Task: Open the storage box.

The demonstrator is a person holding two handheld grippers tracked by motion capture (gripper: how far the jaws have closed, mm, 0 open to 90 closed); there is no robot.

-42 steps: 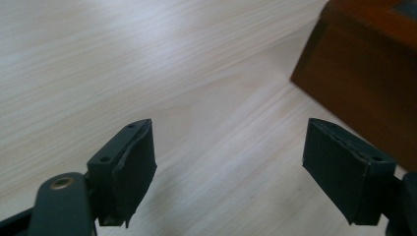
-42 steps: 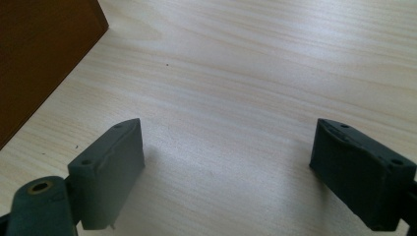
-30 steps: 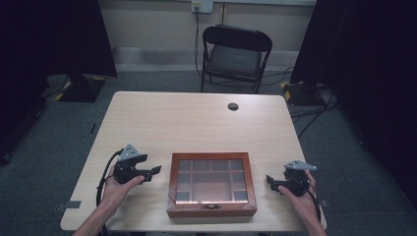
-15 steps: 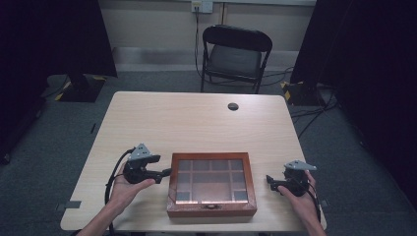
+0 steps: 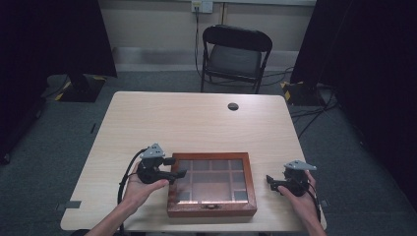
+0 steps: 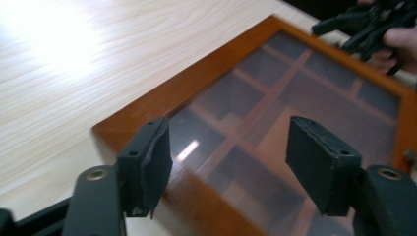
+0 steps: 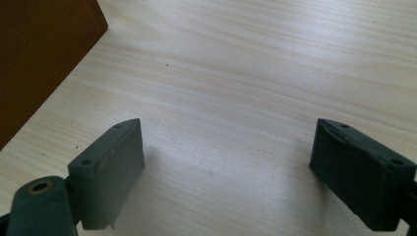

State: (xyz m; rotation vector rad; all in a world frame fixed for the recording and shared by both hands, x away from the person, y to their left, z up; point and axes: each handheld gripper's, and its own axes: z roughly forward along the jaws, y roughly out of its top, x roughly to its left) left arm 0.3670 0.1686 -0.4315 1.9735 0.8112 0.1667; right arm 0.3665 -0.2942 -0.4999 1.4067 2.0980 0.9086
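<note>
I am at the near edge of the pale wood-grain counter with a gripper in each hand, and the step I judge to be in hand is getting hold of the flat reddish-brown wooden box with a glass-panelled, compartmented lid, which lies near that edge, between my two hands. My left gripper sits at about nine o'clock of the box, its tips over the left rim; in the left gripper view its jaws stand wide apart with nothing between them, hanging above the frame and the glass. My right gripper waits at three o'clock, just clear of the box on bare wood, jaws likewise spread wide and empty, with the box's side wall at the upper left of the right gripper view. To do this well, I would close on the wooden frame, not the glass, and keep the pads square to the rim so the box does not skid. A small metal clasp shows at six o'clock on the front wall; it likely has to be released before the lid lifts. Farther off, at twelve o'clock, lies a small dark round grommet, and beyond the counter a black folding chair.
</note>
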